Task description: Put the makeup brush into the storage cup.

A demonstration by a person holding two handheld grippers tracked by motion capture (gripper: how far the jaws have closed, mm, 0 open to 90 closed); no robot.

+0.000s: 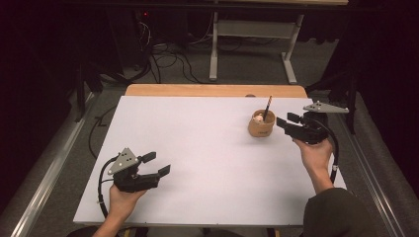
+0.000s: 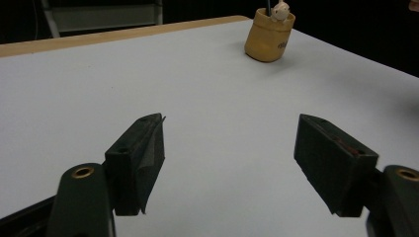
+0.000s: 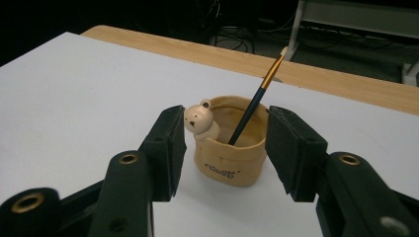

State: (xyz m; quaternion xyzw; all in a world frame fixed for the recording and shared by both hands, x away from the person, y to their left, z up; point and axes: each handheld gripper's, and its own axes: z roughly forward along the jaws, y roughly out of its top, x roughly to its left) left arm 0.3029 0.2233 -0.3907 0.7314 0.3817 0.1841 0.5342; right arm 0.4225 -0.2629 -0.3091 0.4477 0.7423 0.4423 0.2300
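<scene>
- A white sheet covers most of the table top and is lit evenly from above.
- A strip of bare light wood shows along the far edge of the table.
- The floor beyond the table is grey carpet.
- A tangle of black cables lies on the carpet behind the table's far left part.
- A pale grey metal frame with two legs and flat feet stands on the carpet past the table.
- The room beyond is dark, with black surrounds to the left and right.
- Metal rails run along the floor on both sides of the table.
</scene>
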